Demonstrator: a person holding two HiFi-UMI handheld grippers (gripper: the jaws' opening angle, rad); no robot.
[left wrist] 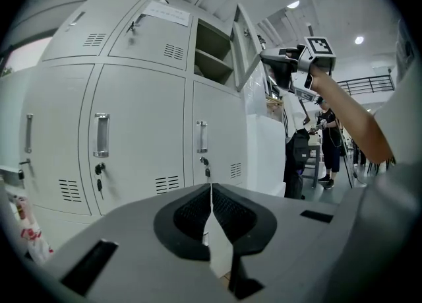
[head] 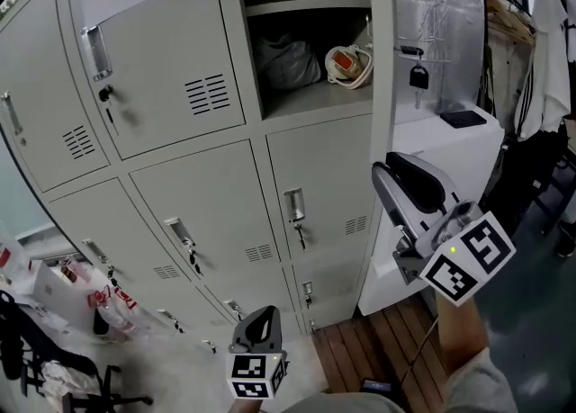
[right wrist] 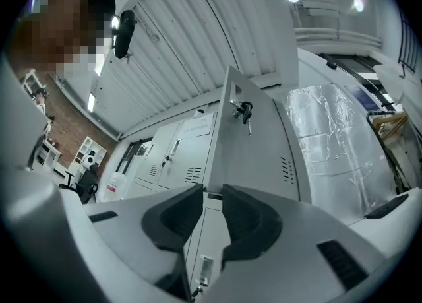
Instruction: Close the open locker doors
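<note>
— Low down, the left hand-held gripper (head: 263, 317) is seen, its jaws pressed together on nothing. How is the open door (right wrist: 257, 143) thought to handle?

— It is thin metal, so it is judged stiff and light, and it is swung on hinges. A push on the flat face near the keys (right wrist: 242, 111) is judged best. No grab is needed.

— Where is it found?

— On the upper right locker (head: 306, 87), just above the right hand-held gripper (right wrist: 212, 193), whose jaws are parted a little, with nothing held.
</note>
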